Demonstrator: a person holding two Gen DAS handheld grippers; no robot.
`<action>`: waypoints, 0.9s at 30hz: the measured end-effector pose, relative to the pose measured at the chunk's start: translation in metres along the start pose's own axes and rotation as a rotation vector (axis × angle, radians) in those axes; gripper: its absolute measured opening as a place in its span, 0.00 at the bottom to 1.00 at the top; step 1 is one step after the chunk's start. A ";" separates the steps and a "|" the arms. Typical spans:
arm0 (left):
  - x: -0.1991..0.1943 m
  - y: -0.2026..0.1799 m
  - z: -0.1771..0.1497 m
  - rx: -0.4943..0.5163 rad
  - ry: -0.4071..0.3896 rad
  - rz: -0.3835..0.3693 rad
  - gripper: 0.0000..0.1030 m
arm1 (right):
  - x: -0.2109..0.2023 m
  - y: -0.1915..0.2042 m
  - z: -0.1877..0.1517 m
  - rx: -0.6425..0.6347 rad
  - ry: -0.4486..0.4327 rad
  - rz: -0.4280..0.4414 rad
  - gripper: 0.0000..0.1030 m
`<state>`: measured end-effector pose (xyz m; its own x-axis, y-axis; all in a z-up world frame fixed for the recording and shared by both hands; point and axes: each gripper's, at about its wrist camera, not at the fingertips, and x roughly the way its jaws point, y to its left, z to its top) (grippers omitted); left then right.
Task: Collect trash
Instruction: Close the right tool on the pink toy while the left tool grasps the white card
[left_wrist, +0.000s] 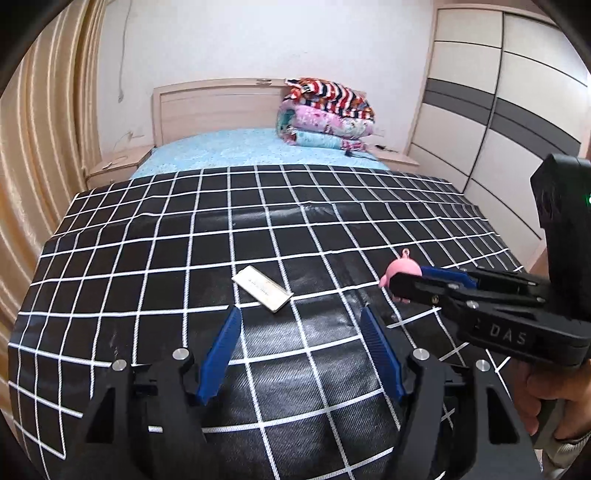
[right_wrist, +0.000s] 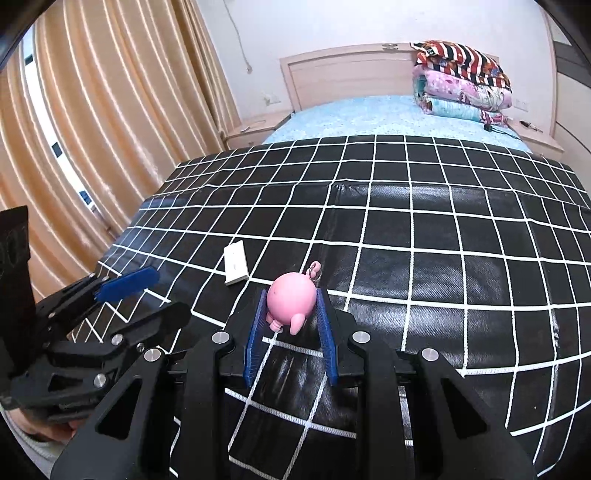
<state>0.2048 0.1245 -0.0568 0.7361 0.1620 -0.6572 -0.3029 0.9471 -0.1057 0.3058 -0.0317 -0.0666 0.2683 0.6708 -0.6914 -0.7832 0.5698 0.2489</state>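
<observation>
Our right gripper (right_wrist: 291, 314) pinches the pink toy (right_wrist: 290, 304) above the checked cloth (right_wrist: 443, 258); our left gripper (left_wrist: 301, 325) hangs spread and empty, the flat white packet (left_wrist: 263, 288) lying just ahead; next, we judge, it needs a low, level scoop.

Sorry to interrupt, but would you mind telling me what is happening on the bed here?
A person is working over a bed with a two-finger gripper in each hand. The right gripper is shut on a small pink toy with a loop on top, held above the black checked cloth. The left gripper is open and holds nothing. Just ahead of it, a flat white packet lies on the cloth, not yet picked up.
</observation>
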 end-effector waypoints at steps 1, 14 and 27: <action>0.003 -0.001 0.001 0.011 0.007 0.007 0.62 | -0.002 -0.001 -0.002 0.001 -0.001 0.001 0.27; 0.065 0.010 0.014 -0.032 0.107 0.127 0.62 | -0.019 -0.003 -0.012 -0.005 -0.035 -0.002 0.27; 0.092 0.008 0.018 0.014 0.140 0.185 0.40 | -0.013 -0.008 -0.013 -0.001 -0.020 0.000 0.27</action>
<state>0.2811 0.1521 -0.1044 0.5770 0.2942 -0.7619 -0.4160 0.9087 0.0358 0.3016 -0.0513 -0.0681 0.2790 0.6803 -0.6778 -0.7838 0.5691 0.2485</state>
